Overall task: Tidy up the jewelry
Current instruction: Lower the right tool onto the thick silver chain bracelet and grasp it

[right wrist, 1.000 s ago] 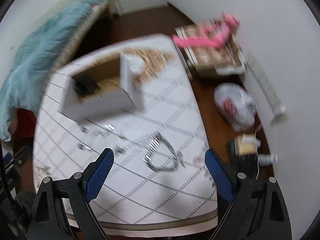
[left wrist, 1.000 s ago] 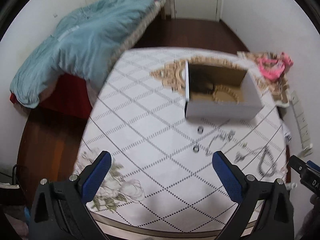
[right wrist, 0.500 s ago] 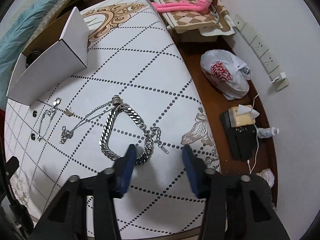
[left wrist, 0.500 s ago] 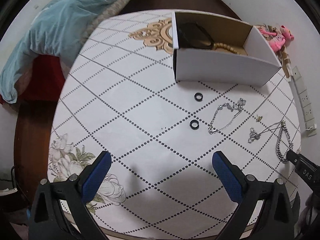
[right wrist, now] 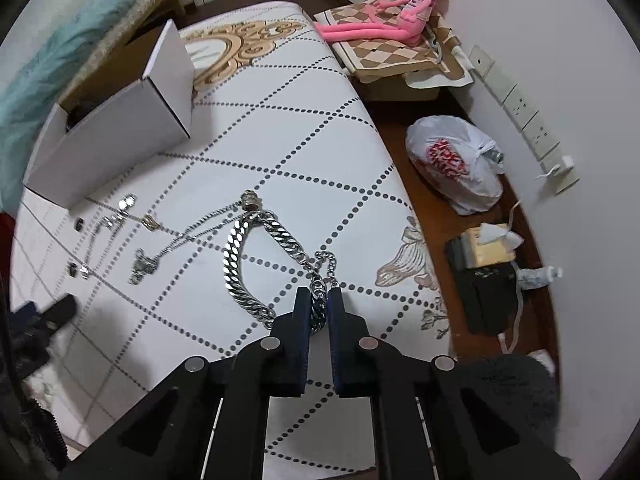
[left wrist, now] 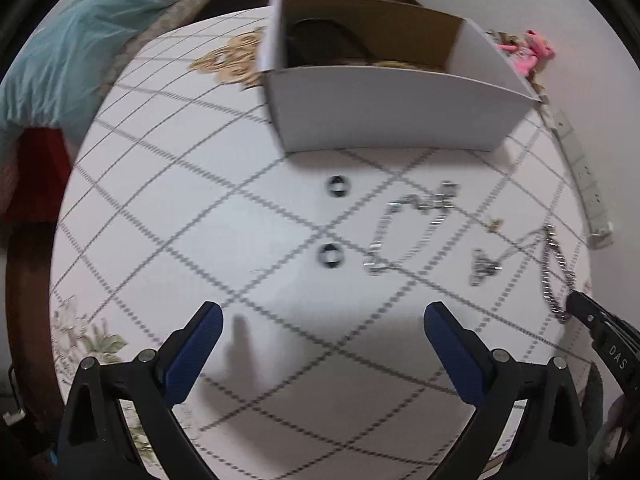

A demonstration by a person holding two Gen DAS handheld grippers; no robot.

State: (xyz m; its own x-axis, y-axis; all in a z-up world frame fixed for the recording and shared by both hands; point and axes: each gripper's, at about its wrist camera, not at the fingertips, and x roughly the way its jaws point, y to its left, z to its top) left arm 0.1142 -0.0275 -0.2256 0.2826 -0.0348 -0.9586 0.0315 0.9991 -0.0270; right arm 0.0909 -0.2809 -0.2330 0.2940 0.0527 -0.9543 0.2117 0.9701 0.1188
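The surface (right wrist: 304,128), white with a dotted diamond grid, fills the middle of both views; its right edge curves down the right wrist frame beside a strip of brown floor (right wrist: 436,216), and its near edge runs along the bottom. A wide bare stretch lies in the lower left of the left wrist frame, ahead of the left hand-held gripper (left wrist: 320,322).

The white cardboard box (left wrist: 392,116) stands open at the upper centre of the left wrist frame; a dark item and something tan show inside, too blurred to name.

On the floor at the right of the right wrist frame sits a white plastic bag (right wrist: 456,168) with red lettering I cannot read. The side of the right hand-held gripper (right wrist: 319,295), seen at the lower right edge of the left wrist frame, bears the letters "DAS".

That gripper is pinched shut on the heavy silver curb chain (right wrist: 240,264), low in the centre of its own view, near the surface's right edge. The left one is spread wide, holding nothing.

Left of the chain lie a thin necklace (right wrist: 180,240) and a bracelet (left wrist: 404,236). Two small dark rings (left wrist: 332,255) rest at the left wrist frame's centre, below the box.
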